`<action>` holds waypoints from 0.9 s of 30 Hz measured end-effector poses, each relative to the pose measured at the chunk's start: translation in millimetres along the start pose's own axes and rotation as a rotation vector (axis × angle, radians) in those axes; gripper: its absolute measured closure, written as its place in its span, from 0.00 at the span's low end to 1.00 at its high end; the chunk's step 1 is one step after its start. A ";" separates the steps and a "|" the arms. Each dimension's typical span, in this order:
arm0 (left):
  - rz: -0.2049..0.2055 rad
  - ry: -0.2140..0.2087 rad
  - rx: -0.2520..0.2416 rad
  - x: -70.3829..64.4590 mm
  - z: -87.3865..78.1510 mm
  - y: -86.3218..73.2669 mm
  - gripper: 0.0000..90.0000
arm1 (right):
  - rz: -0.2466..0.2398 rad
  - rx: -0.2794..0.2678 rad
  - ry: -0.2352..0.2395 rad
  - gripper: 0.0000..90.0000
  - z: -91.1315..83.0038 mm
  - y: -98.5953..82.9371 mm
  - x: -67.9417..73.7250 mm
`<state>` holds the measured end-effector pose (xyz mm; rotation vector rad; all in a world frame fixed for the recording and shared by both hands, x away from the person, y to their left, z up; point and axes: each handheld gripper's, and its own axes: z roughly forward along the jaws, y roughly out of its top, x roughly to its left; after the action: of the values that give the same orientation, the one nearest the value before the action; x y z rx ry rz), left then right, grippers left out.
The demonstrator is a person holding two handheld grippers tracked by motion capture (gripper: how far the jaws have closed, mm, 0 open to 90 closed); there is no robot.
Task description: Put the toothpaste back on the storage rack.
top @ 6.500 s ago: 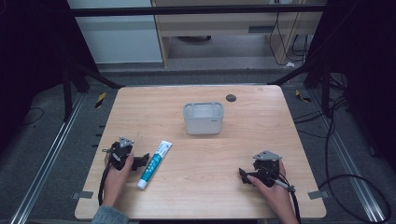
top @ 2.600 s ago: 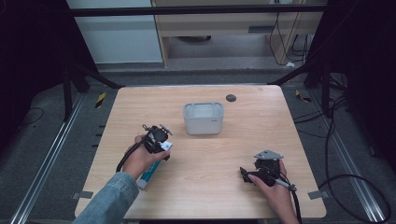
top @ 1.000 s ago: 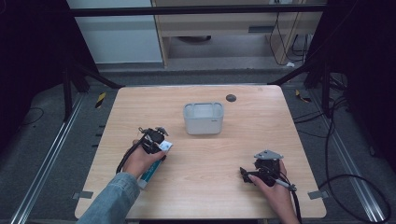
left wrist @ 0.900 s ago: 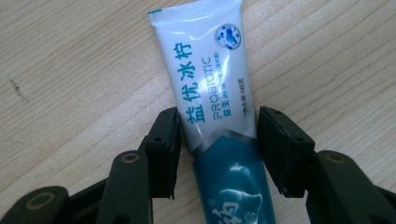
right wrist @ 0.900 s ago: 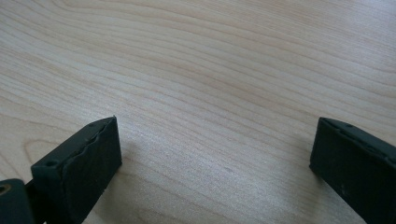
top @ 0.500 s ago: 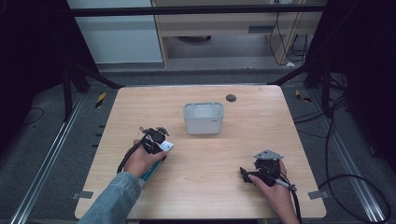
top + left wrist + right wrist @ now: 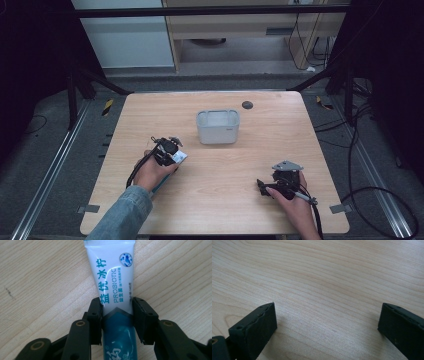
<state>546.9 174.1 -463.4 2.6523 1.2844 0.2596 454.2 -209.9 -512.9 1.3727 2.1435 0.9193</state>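
Pale wood-grain worktop (image 7: 220, 165) on a dark floor with metal rails, cables trailing to the right; we list as follows

Toothpaste tube (image 7: 113, 287): white and teal, printed with Chinese characters and "PROBIOTIC". We find it lying flat on the worktop in its left half, nearer the near edge than the far one. In the high view we see its white crimped end (image 7: 180, 156) peeking out beyond the gripper, pointing toward the middle of the worktop.

Left gripper (image 7: 166, 151): held in the person's left hand, denim sleeve (image 7: 122, 215) behind it. In the left gripper view we see its two black jaws pressed against either side of the tube, at the line where white print meets teal, so we record it as clamped on the tube.

Right gripper (image 7: 267, 186): held in the person's right hand near the near right corner, well apart from the tube. Its jaws stand wide apart over bare wood (image 7: 324, 290), with nothing between them.

Container (image 7: 218, 126): translucent grey, rectangular, upright near the middle of the worktop, toward the far edge.

Small dark round item (image 7: 247, 104): close to the far edge, just beyond the container; we cannot tell what it is
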 end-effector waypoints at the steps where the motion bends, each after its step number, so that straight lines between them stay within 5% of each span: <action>1: 0.007 0.003 0.001 -1.0 -0.2 0.2 0.69 | 0.000 0.000 0.000 0.02 0.0 0.0 0.0; 27: 0.055 -0.016 -0.035 2.1 -6.4 -2.2 0.85 | 0.000 0.000 0.000 0.02 0.0 0.0 0.0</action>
<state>545.1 177.6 -457.6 2.6578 1.1920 0.2662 454.2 -209.9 -512.9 1.3726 2.1434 0.9194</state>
